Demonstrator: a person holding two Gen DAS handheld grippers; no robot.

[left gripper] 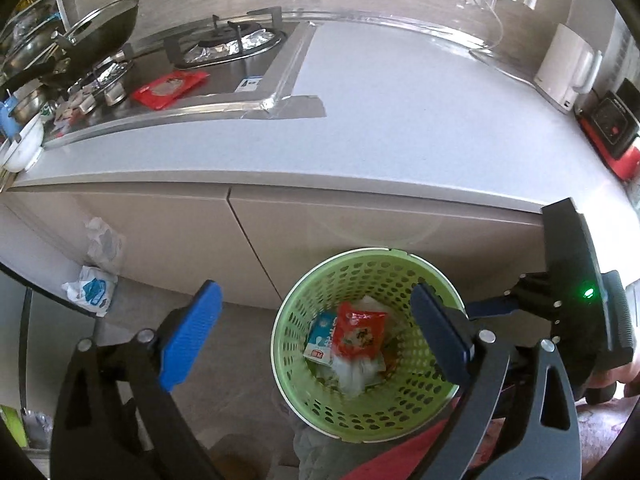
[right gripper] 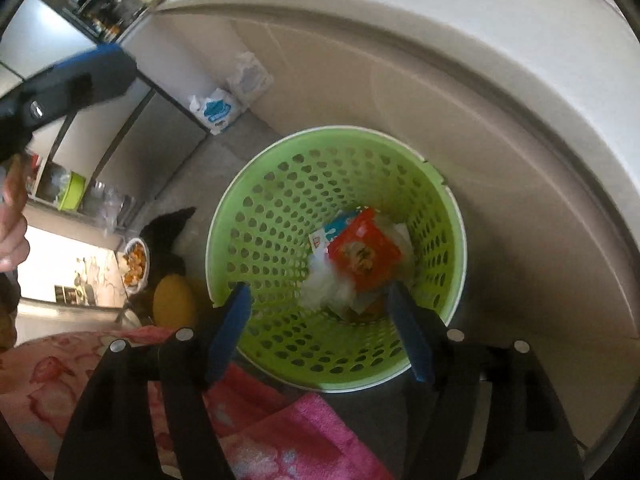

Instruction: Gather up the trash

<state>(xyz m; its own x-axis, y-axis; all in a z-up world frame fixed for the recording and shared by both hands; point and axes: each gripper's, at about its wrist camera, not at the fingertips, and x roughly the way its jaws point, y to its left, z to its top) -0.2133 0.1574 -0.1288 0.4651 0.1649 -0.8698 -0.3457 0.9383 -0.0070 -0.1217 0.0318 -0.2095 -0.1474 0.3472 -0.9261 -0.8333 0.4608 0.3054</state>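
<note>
Counter (left gripper: 400,128): a pale worktop along the top of the left view, with cabinet doors beneath it.
Hob (left gripper: 224,44): foil-lined burners at the far left (a red packet (left gripper: 170,88) lies on the steel just in front).
Kettle (left gripper: 564,68): white, well apart at the far right of the counter.
Basket (left gripper: 296,376): a green perforated bin on the floor by the cabinets, below both tools.
Trash in basket: a red wrapper (right gripper: 362,256) on top, a blue-and-white carton (right gripper: 340,226) touching it, crumpled white plastic (right gripper: 328,288) under them.
Left gripper (left gripper: 316,332): spread wide, empty, one finger over the bin's rim.
Right gripper (right gripper: 320,328): parted above the bin's mouth, nothing between the pads, the wrapper lying below.
Floor bags (right gripper: 218,110): white and blue, against the cabinet, apart from the bin.
Hard to make out: the bottom of the bin under the trash; the right view is blurred.
Pink cloth (right gripper: 280,440): cut off at the lower edge.
</note>
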